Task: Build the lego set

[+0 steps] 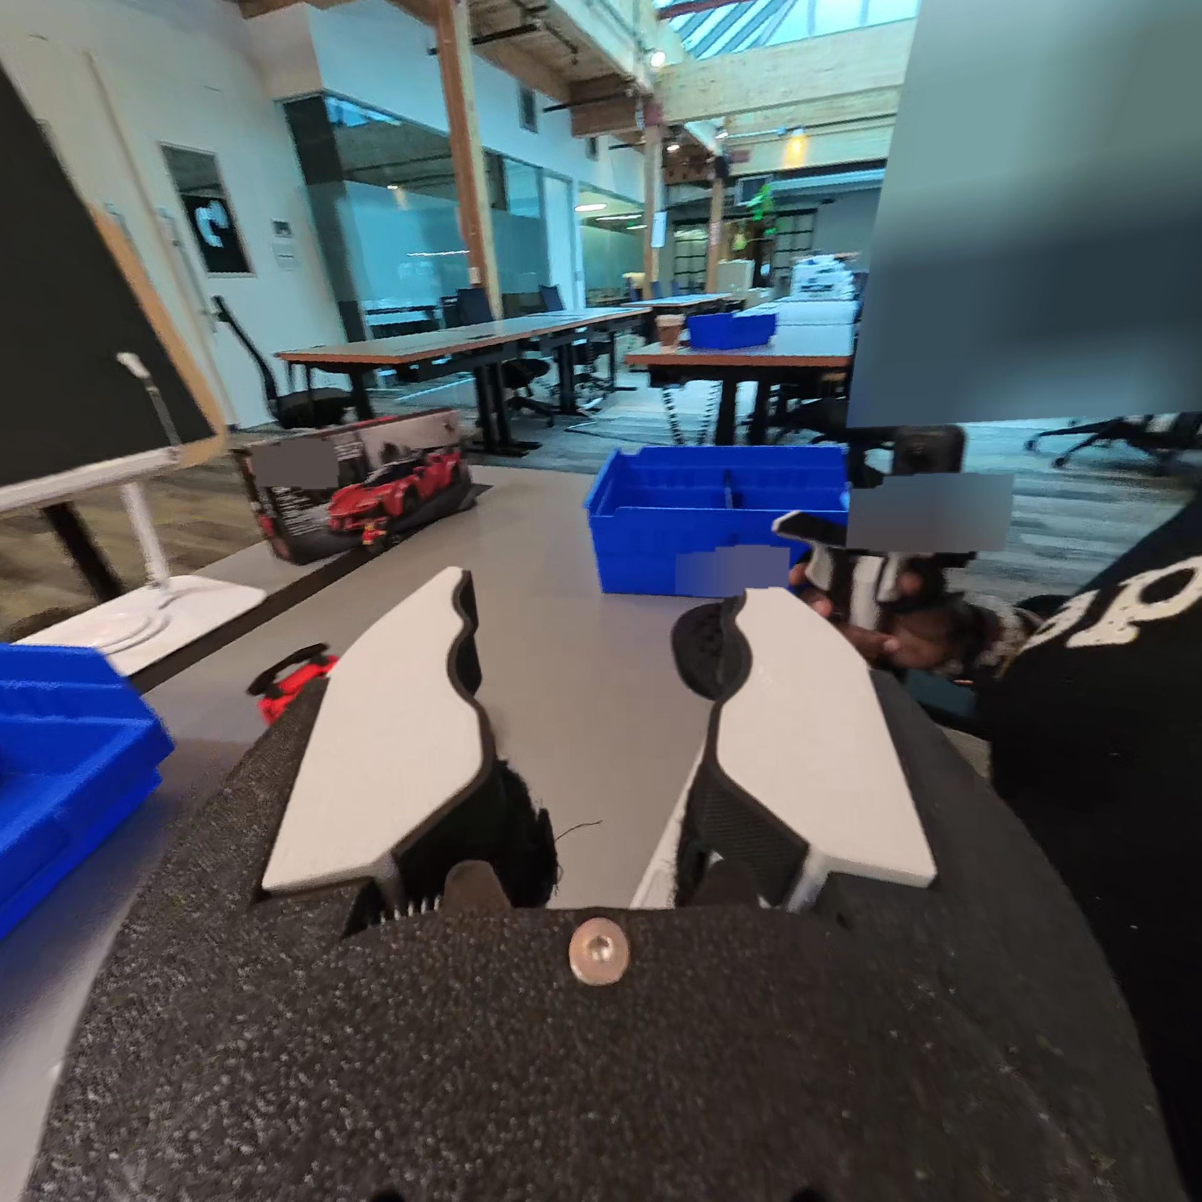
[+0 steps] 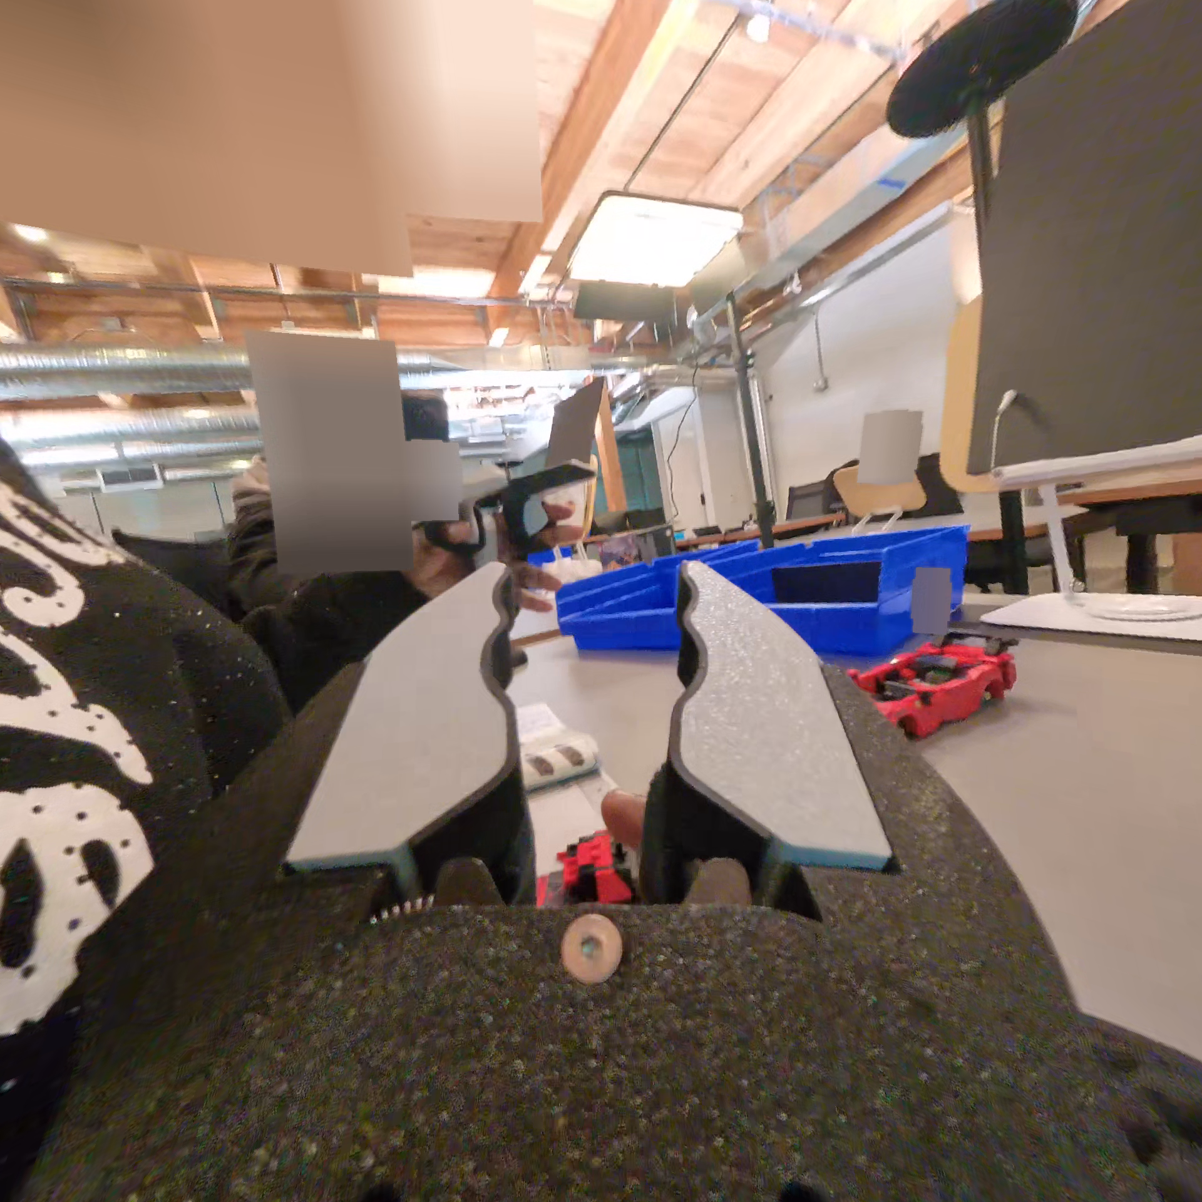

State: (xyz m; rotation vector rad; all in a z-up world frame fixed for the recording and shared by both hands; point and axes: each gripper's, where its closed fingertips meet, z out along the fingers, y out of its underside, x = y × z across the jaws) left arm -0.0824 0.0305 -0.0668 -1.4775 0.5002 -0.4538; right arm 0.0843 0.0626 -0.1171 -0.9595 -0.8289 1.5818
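Left tongs, right tongs wide, empty; red car near bin.

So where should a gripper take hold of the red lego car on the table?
Probably across the red lego car's long flanks at mid-body, coming from above: it sits flat on the table, its open top shows loose-looking interior parts, and its ends look narrower. Both grippers are open.
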